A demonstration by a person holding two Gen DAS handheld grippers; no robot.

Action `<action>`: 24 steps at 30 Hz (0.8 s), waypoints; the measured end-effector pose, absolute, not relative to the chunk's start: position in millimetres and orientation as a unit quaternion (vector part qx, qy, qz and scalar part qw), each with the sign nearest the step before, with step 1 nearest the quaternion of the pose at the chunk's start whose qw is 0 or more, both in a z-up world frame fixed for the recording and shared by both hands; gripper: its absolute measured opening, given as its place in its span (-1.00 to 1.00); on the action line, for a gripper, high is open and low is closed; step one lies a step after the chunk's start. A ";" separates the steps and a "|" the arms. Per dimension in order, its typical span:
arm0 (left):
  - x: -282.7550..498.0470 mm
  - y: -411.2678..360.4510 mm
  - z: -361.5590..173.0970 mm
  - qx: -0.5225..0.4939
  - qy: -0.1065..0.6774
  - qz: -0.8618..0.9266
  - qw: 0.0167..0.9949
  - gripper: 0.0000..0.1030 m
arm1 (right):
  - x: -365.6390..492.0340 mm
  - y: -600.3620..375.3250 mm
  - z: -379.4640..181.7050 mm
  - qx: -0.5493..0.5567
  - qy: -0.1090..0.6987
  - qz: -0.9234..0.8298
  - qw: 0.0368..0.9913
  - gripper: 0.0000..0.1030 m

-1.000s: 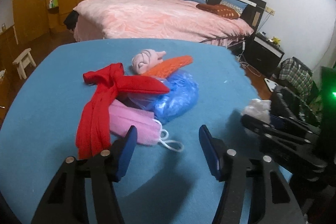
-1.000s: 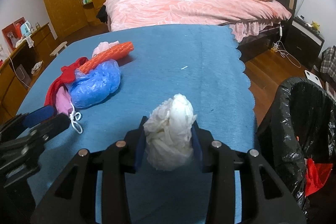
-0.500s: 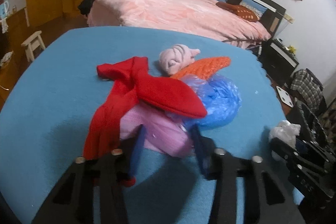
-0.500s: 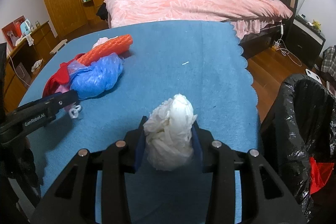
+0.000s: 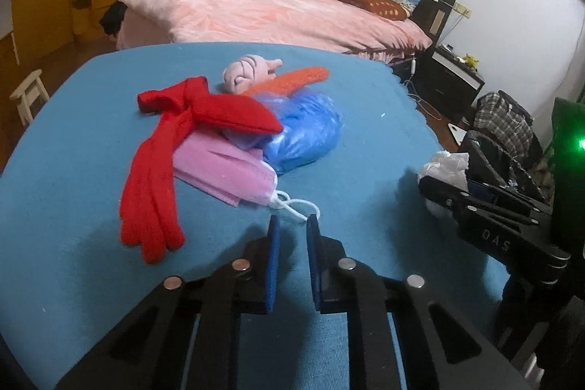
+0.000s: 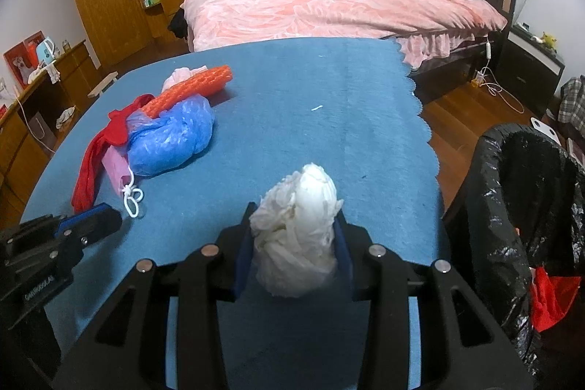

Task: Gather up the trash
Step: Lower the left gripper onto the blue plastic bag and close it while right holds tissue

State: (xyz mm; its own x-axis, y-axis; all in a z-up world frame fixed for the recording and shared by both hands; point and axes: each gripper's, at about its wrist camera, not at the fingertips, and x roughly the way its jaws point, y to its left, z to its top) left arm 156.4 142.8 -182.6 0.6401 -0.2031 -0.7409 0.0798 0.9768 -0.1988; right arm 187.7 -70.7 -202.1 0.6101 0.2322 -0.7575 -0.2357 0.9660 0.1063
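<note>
Left jaws closing, narrow on mask loop [image 5: 296, 207], right jaws gripping tissue wad [image 6: 298, 233]

Blue-clothed table [image 6: 329, 97] carried a pile at its left: red glove [image 5: 153, 178], pink face mask [image 5: 226, 170] with white ear loop [image 5: 296, 207], blue plastic bag [image 5: 303, 134], orange mesh [image 5: 292, 79], pink wad [image 5: 245, 74].

each view is taken from close above the blue counter [image 5: 91, 119], looking forward and down past its own tongs toward the bed [image 6: 329, 6]. the heap of trash [image 5: 234, 127] and the bed are shared by both; each view catches the other tongs at its edge.
</note>
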 end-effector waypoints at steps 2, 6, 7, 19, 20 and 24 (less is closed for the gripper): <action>160.8 145.5 -180.3 -0.079 0.414 -0.066 0.904 -0.42 | 187.9 -71.8 -202.1 -0.001 0.422 0.129 0.897 -0.26; 178.0 155.6 -181.8 -0.089 0.412 -0.035 0.906 -0.17 | 188.3 -71.9 -202.4 -0.002 0.423 0.130 0.897 -0.25; 182.7 158.1 -184.2 -0.092 0.416 -0.032 0.904 -0.13 | 188.1 -72.0 -202.4 -0.002 0.423 0.129 0.897 -0.25; 199.8 160.9 -196.0 -0.091 0.426 -0.038 0.900 -0.72 | 190.2 -71.0 -205.5 -0.004 0.432 0.128 0.893 -0.24; 196.9 160.8 -195.7 -0.089 0.426 -0.042 0.899 -0.81 | 190.0 -71.4 -205.2 -0.004 0.432 0.128 0.893 -0.24; 182.4 163.5 -192.6 -0.089 0.426 -0.047 0.899 -0.86 | 190.4 -70.6 -206.0 -0.002 0.431 0.127 0.893 -0.24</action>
State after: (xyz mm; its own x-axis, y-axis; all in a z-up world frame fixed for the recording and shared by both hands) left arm 182.4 163.5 -192.6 0.6331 -0.1605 -0.7573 0.0097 0.9798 -0.1996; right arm 190.4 -70.6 -206.0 0.5957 0.2250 -0.7711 -0.2286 0.9678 0.1058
